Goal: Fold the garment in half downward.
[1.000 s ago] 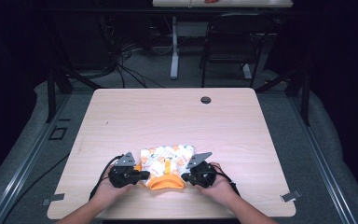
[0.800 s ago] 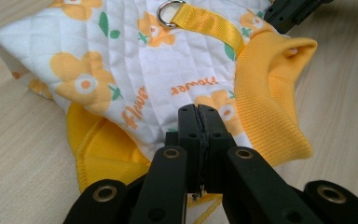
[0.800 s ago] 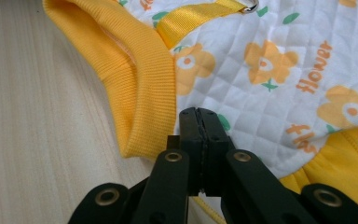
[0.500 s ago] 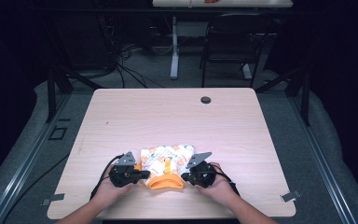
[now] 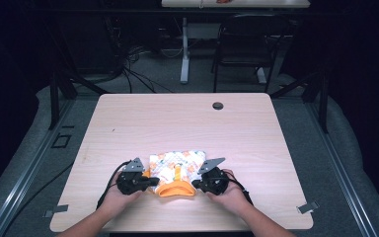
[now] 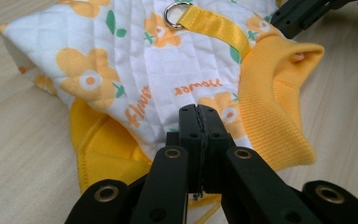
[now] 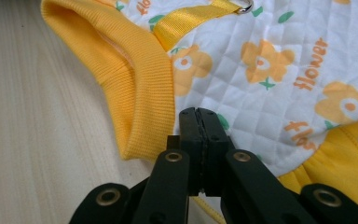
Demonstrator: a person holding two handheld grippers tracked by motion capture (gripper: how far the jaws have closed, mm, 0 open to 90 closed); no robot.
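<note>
Claws [image 6: 198,114] [image 7: 198,116] pinch quilted flower garment [image 5: 175,168] on table [image 5: 256,133].

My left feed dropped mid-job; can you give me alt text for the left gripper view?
The left gripper has its black jaws shut at the near edge of a white quilted garment printed with orange flowers, lying on a wooden table. A yellow ribbed collar lies to the right, a yellow strap with a metal ring above.
</note>
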